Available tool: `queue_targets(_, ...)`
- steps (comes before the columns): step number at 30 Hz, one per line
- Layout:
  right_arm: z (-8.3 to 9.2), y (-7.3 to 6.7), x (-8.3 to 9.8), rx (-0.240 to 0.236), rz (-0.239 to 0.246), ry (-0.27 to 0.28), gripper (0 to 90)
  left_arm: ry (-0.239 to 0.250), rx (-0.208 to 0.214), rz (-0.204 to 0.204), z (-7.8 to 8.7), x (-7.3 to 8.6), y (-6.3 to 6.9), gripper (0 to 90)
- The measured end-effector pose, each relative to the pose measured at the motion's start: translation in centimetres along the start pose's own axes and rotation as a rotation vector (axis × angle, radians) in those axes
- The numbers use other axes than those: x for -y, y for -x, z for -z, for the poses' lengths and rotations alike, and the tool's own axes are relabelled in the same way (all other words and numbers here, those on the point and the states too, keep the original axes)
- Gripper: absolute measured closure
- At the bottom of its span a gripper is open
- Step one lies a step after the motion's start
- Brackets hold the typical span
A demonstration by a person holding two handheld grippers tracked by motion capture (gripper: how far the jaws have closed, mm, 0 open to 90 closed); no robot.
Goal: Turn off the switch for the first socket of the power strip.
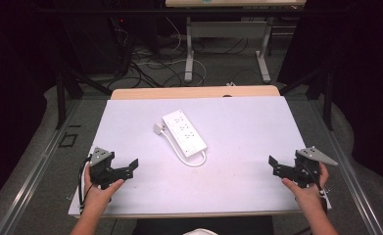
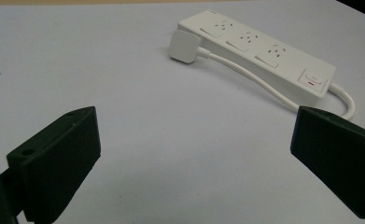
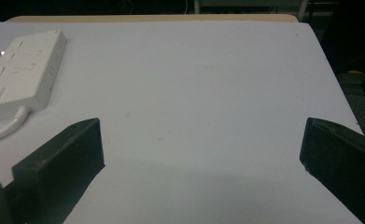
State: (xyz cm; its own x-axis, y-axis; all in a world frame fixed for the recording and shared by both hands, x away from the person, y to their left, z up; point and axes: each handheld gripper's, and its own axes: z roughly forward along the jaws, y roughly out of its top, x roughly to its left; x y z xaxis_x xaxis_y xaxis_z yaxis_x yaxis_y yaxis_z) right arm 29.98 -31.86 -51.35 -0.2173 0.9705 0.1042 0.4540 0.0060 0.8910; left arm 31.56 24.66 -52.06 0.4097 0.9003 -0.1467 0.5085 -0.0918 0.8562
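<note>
A white power strip [image 1: 184,133] lies flat in the middle of the white table top [image 1: 248,132], running slantwise. Its white plug [image 1: 158,129] rests beside its far left end, and the cable [image 1: 195,161] loops round its near end. My left gripper [image 1: 130,167] hovers at the near left, jaws wide apart and empty. From the left gripper [image 2: 194,154], the strip [image 2: 259,51] and the plug [image 2: 185,45] lie ahead to the right. My right gripper [image 1: 275,164] is open and empty at the near right. From the right gripper [image 3: 201,158], the strip [image 3: 21,70] sits far left.
A wooden table edge [image 1: 194,92] shows beyond the white top. Behind it stand the grey legs of another table [image 1: 189,49] among loose floor cables [image 1: 150,63]. Dark curtains close in both sides.
</note>
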Motion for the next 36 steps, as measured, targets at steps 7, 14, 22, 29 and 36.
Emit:
queue_targets(7, -0.4, -0.7, 0.2, -0.008, 0.022, -0.01, 0.0, 0.002, 0.022, -0.012, 0.1, -0.1, 0.8, 1.7)
queue_targets(14, -0.9, -1.2, 0.5, -0.033, 0.02, -0.037, 0.0, 0.008, 0.016, -0.033, 0.3, -0.1, 1.7, 6.0)
queue_targets(22, -1.2, -1.3, 0.5, -0.037, 0.034, -0.038, 0.0, -0.002, 0.027, -0.063, 0.4, 0.0, 2.5, 12.1)
queue_targets(29, -1.4, -1.3, 0.6, -0.036, 0.032, -0.039, 0.0, 0.005, 0.026, -0.083, 0.5, 0.0, 3.5, 22.2)
queue_targets(36, -1.5, -1.4, 0.7, -0.039, 0.027, -0.054, 0.0, 0.004, 0.026, -0.117, 0.5, 0.0, 4.2, 32.2)
